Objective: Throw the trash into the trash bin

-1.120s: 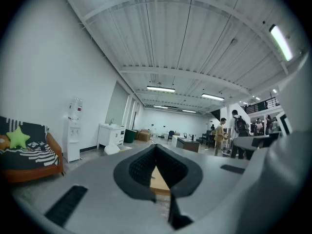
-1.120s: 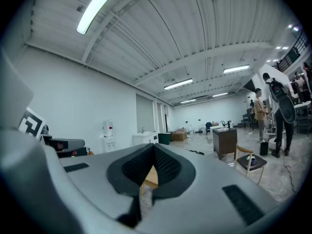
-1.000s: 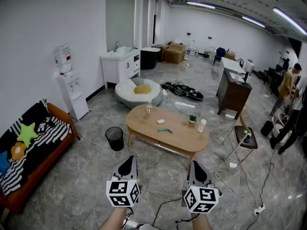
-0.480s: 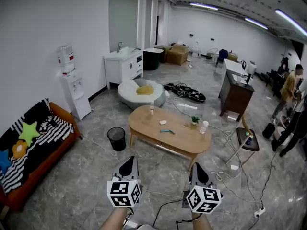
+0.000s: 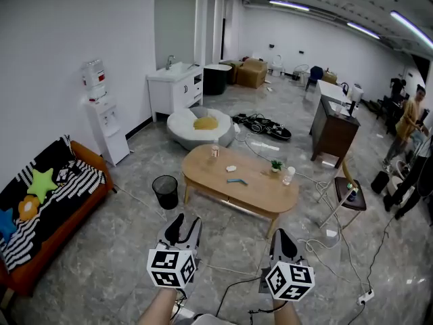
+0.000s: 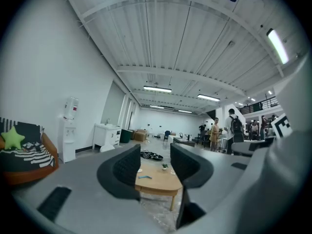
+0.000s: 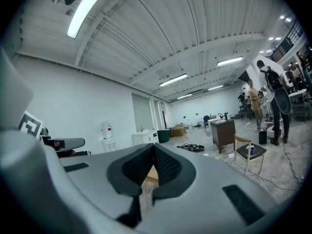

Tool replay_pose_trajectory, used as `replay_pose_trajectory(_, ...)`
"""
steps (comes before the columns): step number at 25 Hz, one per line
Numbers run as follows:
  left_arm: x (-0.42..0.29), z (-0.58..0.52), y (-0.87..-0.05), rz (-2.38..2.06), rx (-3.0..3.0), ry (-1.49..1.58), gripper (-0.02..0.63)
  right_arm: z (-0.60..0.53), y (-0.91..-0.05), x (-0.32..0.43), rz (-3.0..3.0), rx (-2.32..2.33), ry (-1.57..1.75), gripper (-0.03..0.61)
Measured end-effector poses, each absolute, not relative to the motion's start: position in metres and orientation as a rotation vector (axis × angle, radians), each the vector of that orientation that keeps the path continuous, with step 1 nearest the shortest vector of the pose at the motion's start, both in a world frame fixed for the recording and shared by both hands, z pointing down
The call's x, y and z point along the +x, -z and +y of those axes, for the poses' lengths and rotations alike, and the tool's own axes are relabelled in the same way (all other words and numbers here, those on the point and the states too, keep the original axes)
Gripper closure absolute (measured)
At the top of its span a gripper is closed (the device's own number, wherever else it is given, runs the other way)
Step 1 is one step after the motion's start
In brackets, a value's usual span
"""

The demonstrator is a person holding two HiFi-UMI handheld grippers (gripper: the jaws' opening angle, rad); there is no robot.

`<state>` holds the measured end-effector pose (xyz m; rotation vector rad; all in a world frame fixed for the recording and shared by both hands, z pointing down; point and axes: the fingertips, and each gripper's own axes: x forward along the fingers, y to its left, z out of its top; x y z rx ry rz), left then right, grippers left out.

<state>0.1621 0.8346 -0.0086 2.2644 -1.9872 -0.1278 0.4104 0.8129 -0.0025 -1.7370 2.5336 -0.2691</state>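
Note:
A black mesh trash bin stands on the floor by the left end of an oval wooden table. On the table lie a small white scrap and a teal item, beside a bottle, a little plant and a pale cup. Both grippers hang low in the head view, well short of the table. My left gripper is open; its jaws have just been opening, with nothing between them. My right gripper is shut and empty.
An orange sofa lines the left wall, with a water dispenser and a white sink cabinet beyond. A beanbag, a dark cabinet, a small chair and floor cables surround the table. People stand at right.
My left gripper's jaws have parted from shut to open. The right gripper stays shut, and both hands remain about where they were.

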Motion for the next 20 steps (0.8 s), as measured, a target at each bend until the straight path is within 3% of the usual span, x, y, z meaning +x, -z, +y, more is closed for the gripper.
replay_pose_trajectory(2,0.165,0.834,0.009,-1.954,2.295,0.133,0.391,0.813,0.002,0.412,2.532,-1.745,0.273,0.577)
replay_pose_trajectory(5,0.165,0.831,0.011,-1.919,2.337,0.149,0.281,0.814,0.001,0.413,2.525,-1.76,0.271,0.577)
replay_pose_trajectory(10,0.166,0.826,0.012,-1.893,2.376,0.154,0.176,0.811,0.001,0.417,2.509,-1.781,0.27,0.577)
replay_pose_trajectory(20,0.139,0.816,0.01,-1.9,2.397,0.166,0.074,0.805,-0.004,0.403,2.482,-1.824,0.275,0.577)
